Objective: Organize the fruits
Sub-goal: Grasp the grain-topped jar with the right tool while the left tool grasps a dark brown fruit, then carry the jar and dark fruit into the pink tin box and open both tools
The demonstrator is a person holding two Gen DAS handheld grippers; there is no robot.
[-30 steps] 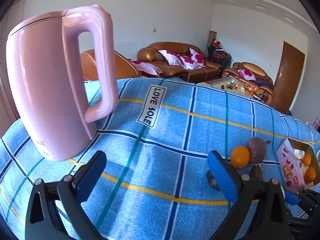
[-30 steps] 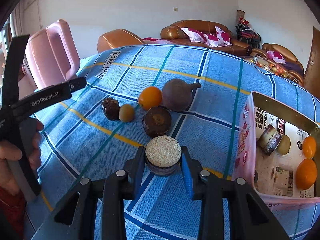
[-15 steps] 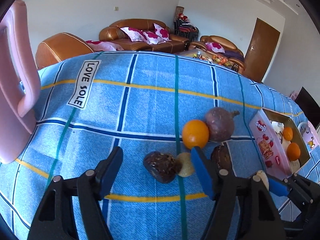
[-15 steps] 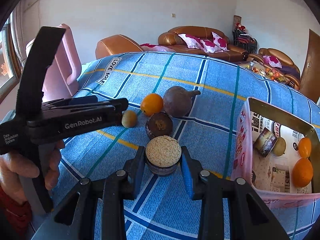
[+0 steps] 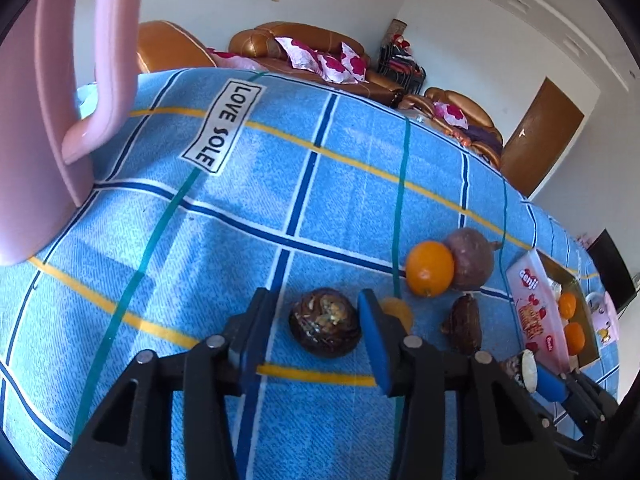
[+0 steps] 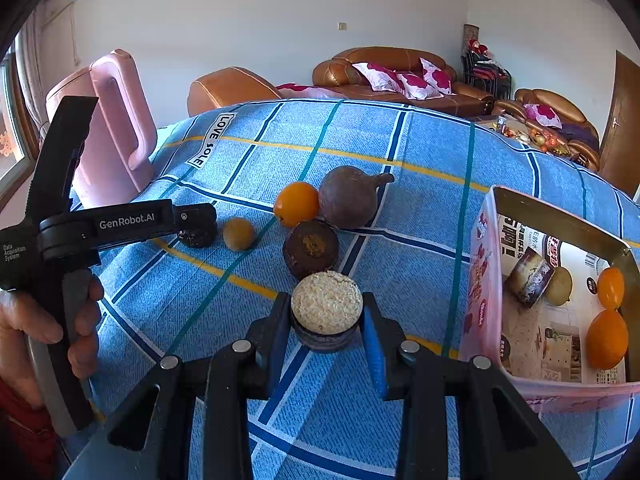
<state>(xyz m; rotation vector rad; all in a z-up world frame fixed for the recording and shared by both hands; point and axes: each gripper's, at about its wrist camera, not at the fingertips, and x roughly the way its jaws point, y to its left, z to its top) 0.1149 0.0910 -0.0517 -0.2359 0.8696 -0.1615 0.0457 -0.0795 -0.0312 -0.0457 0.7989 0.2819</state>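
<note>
My left gripper (image 5: 316,336) is open with its jaws either side of a dark wrinkled fruit (image 5: 325,322) on the blue cloth; it is apart from the left pad. A small tan fruit (image 5: 396,312), an orange (image 5: 430,268), a big purple fruit (image 5: 470,258) and a dark cut fruit (image 5: 464,322) lie to its right. My right gripper (image 6: 326,330) is shut on a cut piece with a pale grainy face (image 6: 327,304), held just left of the pink box (image 6: 480,280). The left gripper (image 6: 196,220) also shows in the right wrist view over the dark fruit (image 6: 198,238).
A pink kettle (image 5: 44,120) stands at the far left of the table. The pink box holds two oranges (image 6: 606,338), a tan fruit (image 6: 560,286) and a cut piece (image 6: 530,278). Sofas and a door lie beyond the table.
My left gripper has swung right from the kettle, come down over the dark wrinkled fruit and narrowed around it. My right gripper has kept hold of its piece, shifting slightly.
</note>
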